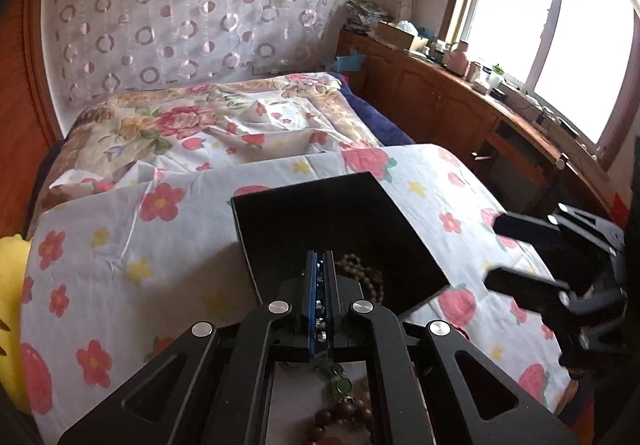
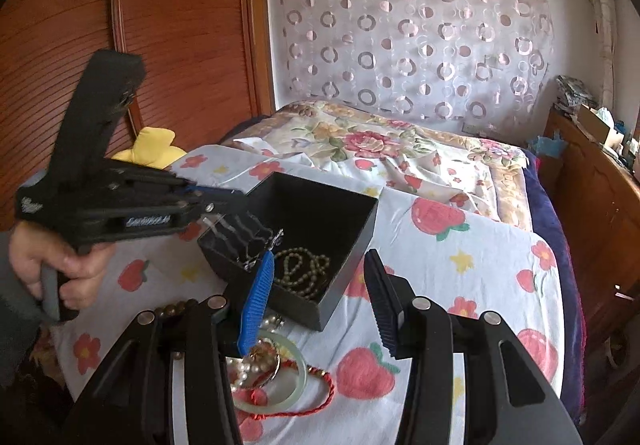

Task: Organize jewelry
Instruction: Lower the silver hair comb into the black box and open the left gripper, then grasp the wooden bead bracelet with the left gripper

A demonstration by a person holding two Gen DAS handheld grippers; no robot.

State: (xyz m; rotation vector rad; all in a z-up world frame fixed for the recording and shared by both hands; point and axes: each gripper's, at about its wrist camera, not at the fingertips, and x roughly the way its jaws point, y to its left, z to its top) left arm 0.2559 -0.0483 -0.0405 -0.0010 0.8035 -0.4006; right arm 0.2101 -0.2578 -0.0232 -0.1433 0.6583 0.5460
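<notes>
My left gripper (image 1: 319,265) is closed on a small bead chain, over the black box (image 2: 312,221). Right gripper (image 2: 320,285) approx half open, w/ nothing in it.

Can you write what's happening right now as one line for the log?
left tongs: shut on bead strand, at black box | right tongs: open, empty | in box: bead necklace | on bed: bangle, red cord
</notes>
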